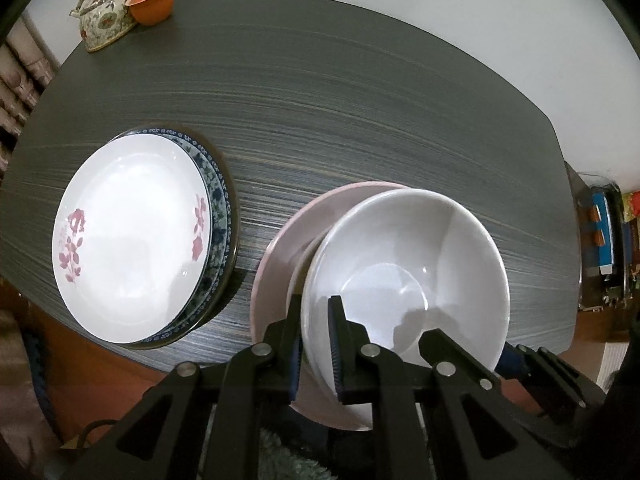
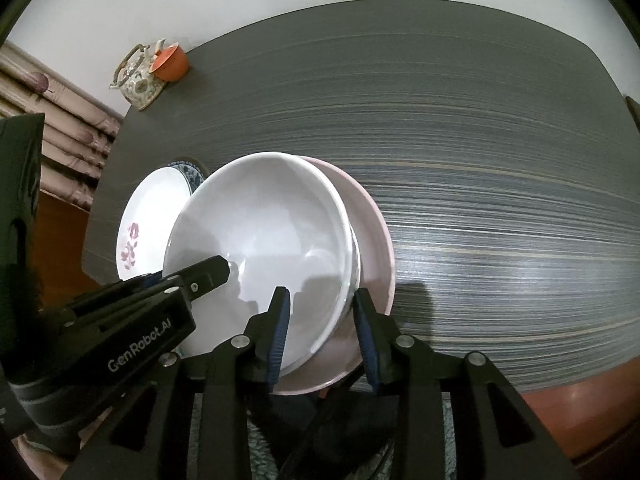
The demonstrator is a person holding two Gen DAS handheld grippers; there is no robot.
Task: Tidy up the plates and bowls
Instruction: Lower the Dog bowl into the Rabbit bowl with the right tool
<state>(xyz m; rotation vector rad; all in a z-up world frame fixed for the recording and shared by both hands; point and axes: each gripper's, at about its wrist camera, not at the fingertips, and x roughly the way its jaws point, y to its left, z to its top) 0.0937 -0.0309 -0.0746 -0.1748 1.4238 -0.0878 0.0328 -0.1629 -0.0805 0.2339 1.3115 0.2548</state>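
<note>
A white bowl (image 1: pixel 404 264) (image 2: pixel 264 220) sits tilted inside a second white bowl (image 1: pixel 298 276), and both rest in a pink bowl (image 1: pixel 276 264) (image 2: pixel 376 240) near the table's front edge. My left gripper (image 1: pixel 316 308) is shut on the top bowl's near rim, one finger inside and one outside. My right gripper (image 2: pixel 322 300) straddles the opposite rim with its blue pads (image 2: pixel 280 336) standing apart from the bowl, open. To the left, a white plate with pink flowers (image 1: pixel 132 240) (image 2: pixel 152 216) lies on a blue-patterned plate (image 1: pixel 218 200).
The grey striped table (image 1: pixel 360 100) spreads out behind the dishes. A flowered teapot (image 1: pixel 104 20) and an orange cup (image 1: pixel 152 2) stand at its far left corner. Shelves with clutter (image 1: pixel 604 240) lie off the right edge.
</note>
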